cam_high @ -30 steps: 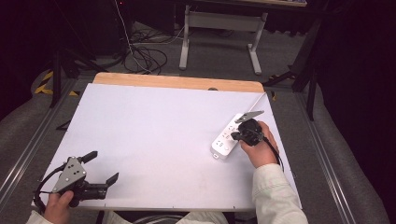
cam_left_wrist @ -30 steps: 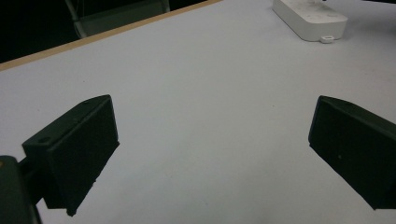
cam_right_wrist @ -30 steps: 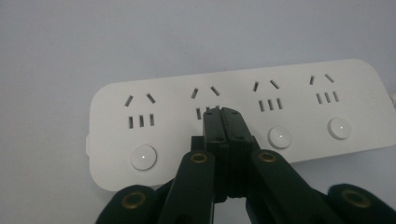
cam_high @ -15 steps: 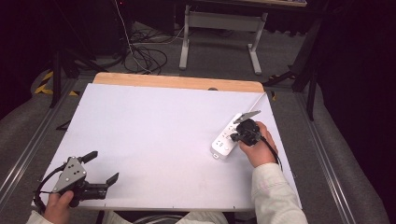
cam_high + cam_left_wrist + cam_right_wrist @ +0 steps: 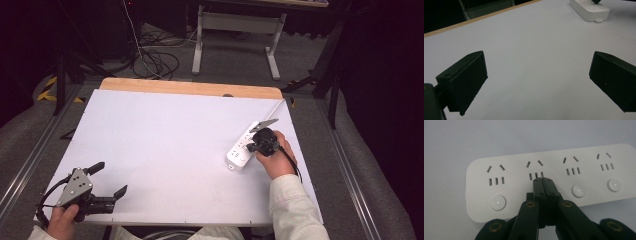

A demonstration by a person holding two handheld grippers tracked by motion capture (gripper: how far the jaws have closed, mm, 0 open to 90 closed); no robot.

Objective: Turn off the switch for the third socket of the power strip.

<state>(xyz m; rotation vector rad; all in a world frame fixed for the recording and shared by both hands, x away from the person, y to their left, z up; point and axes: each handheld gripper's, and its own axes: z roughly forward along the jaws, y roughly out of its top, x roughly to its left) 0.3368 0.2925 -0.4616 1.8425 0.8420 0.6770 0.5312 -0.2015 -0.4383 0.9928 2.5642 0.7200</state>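
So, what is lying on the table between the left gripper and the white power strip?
Nothing: in the high view, bare white table runs from the open left gripper to the power strip.

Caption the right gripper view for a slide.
Shut right hand-held gripper over a white power strip, tips where its second button would be.

High view: we look forward and down over whole surface from above. Left claw view: we skim low across surface toward power strip at far end. Right claw view: we sit close above same power strip.
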